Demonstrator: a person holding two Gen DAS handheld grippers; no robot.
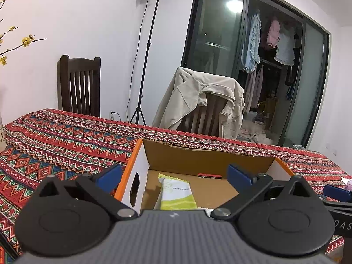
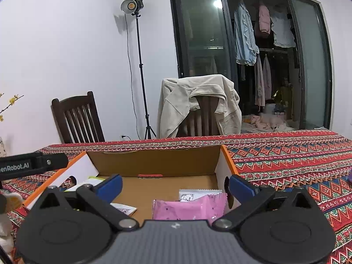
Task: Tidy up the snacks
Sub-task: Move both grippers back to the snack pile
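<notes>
An open cardboard box (image 1: pixel 198 156) with orange and white outer walls stands on the patterned tablecloth. In the left wrist view a green and white snack packet (image 1: pixel 177 194) lies on the box floor, just below my left gripper (image 1: pixel 175 177), which is open with nothing between its blue pads. In the right wrist view a pink snack packet (image 2: pixel 189 208) rests on the floor of the box (image 2: pixel 154 160) over a white packet (image 2: pixel 199 193). Another white packet (image 2: pixel 123 209) lies to the left. My right gripper (image 2: pixel 176 186) hangs open above them, holding nothing.
The red patterned tablecloth (image 1: pixel 66 145) covers the table around the box. A dark wooden chair (image 1: pixel 80 83) and a chair draped with a beige jacket (image 1: pixel 198 101) stand behind the table. A light stand (image 1: pixel 145 66) is by the wall. The other gripper's arm (image 2: pixel 33 164) shows at the left.
</notes>
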